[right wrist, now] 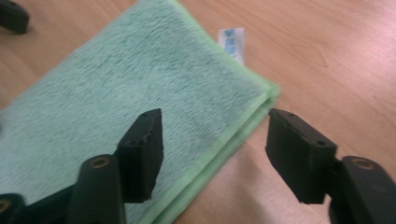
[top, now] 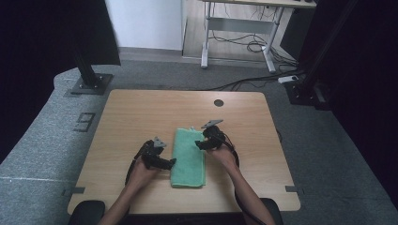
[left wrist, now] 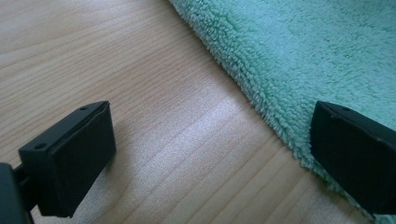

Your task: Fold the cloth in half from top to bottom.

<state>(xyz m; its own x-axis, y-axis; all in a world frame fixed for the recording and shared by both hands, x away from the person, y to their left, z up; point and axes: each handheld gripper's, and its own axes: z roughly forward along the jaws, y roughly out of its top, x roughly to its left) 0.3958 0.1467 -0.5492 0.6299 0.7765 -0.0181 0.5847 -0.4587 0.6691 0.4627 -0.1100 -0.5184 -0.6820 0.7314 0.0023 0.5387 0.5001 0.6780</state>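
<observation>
Two hands come in from the near edge of the wooden table [top: 136, 108], each holding black tongs. Between them lies a folded green towel [top: 188, 157], flat on the wood. The left gripper [top: 170, 163] sits just beside the towel's left edge, jaws wide apart, one over bare wood and one over the fluffy edge. The right gripper [top: 199, 145] hangs above the towel's right edge, a bit farther up, jaws apart with the folded edge between them, not pinching. A small white tag [right wrist: 232, 42] pokes out at the towel's far corner.
</observation>
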